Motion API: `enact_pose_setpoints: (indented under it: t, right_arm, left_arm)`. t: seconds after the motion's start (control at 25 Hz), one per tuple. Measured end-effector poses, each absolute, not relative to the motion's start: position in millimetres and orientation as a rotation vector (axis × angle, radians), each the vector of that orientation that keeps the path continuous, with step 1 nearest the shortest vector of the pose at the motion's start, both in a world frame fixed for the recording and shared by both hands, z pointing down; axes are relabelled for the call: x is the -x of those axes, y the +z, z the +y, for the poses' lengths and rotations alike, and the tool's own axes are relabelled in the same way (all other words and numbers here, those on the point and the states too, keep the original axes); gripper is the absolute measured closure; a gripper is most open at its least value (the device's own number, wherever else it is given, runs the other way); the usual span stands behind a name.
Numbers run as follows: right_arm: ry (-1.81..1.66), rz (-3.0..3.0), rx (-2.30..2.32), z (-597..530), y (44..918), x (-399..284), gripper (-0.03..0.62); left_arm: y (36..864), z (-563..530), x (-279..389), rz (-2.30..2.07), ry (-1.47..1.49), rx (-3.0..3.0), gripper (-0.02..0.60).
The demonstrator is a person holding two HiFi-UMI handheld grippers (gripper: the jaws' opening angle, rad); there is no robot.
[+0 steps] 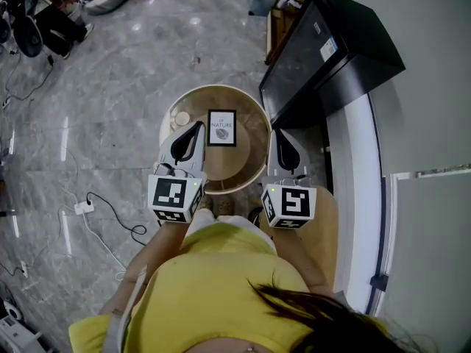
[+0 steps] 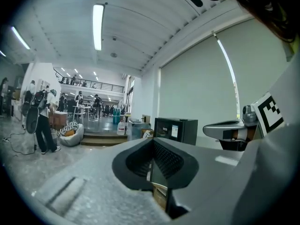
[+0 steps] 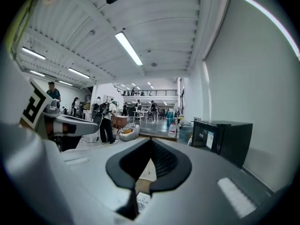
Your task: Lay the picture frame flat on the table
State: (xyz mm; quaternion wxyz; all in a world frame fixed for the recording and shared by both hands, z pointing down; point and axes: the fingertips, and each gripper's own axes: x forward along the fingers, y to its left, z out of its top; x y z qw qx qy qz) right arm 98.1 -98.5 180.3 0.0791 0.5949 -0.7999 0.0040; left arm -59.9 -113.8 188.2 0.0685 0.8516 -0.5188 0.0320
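A black picture frame (image 1: 221, 128) with a white print lies face up near the middle of the round wooden table (image 1: 250, 164). A corner of the frame (image 3: 140, 201) also shows under the jaws in the right gripper view. My left gripper (image 1: 196, 128) is held high over the table's near left part, shut with nothing in it. Its jaws meet in the left gripper view (image 2: 152, 159), pointing almost level across the room. My right gripper (image 1: 280, 134) hovers at the table's right rim, also shut and holding nothing (image 3: 150, 159). Neither gripper touches the frame.
A black cabinet (image 1: 324, 50) stands just right of the table, against a white wall. A small round object (image 1: 181, 118) lies on the table's left part. Cables and a power strip (image 1: 82, 207) trail over the grey floor on the left. People (image 2: 42, 121) stand far off.
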Motion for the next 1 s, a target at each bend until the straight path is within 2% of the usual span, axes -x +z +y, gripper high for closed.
enact_pose_setpoints:
  t: [0.24,1.0]
  right_arm:
    - [-0.087,-2.428,-1.753,-98,161,-85,0.595]
    - [-0.067,-2.441,-1.729,-97,170,-82,0.595]
  left_arm:
    - [164,-116,57,-1.557,0.031,-2.599,0.577]
    - [168,-114,59,-1.581,0.051,-2.615,0.577]
